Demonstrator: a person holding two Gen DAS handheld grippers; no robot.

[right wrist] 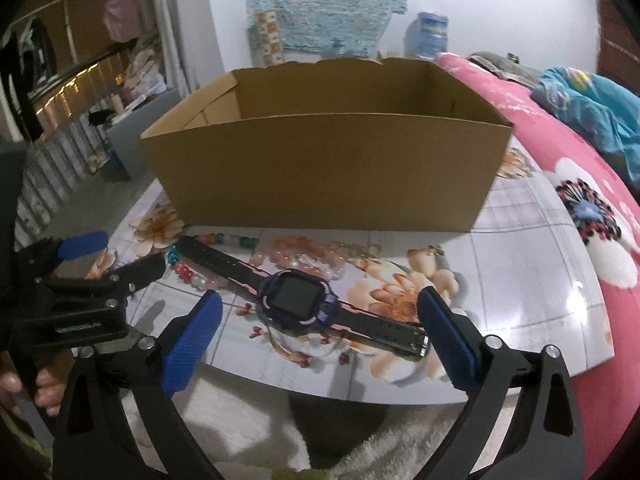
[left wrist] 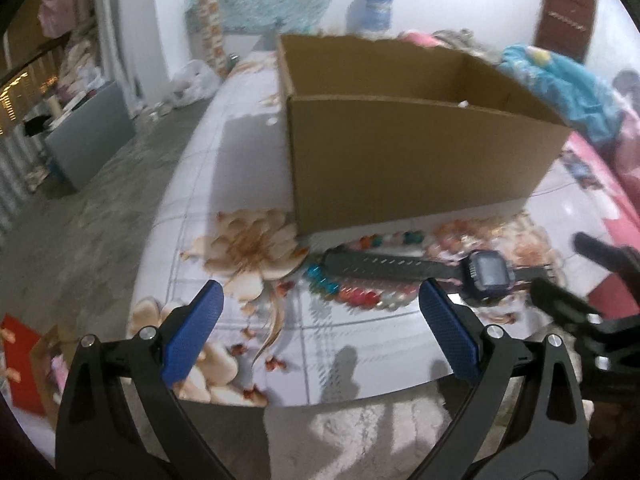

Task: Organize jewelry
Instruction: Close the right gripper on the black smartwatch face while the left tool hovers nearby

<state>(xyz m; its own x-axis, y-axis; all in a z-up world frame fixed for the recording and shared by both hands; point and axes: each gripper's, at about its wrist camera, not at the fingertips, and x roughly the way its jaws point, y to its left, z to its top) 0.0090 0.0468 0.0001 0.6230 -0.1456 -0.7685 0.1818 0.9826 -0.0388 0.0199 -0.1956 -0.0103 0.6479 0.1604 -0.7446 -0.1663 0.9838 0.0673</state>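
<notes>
A purple watch with a black strap (right wrist: 298, 298) lies on the floral table in front of an open cardboard box (right wrist: 320, 168); it also shows in the left wrist view (left wrist: 486, 270). A multicoloured bead bracelet (left wrist: 360, 292) lies under its strap, and a pink bead bracelet (right wrist: 308, 250) lies beside it. My left gripper (left wrist: 320, 320) is open and empty, just short of the beads. My right gripper (right wrist: 320, 324) is open, with the watch between its blue pads (right wrist: 448, 332) but not gripped. The box (left wrist: 400, 152) stands behind the jewelry.
The floral table top (right wrist: 520, 280) ends near my grippers, above a white fluffy rug (right wrist: 240, 420). A pink flowered bed (right wrist: 580, 200) with blue bedding lies to the right. The floor and shelves are to the left (left wrist: 80, 200).
</notes>
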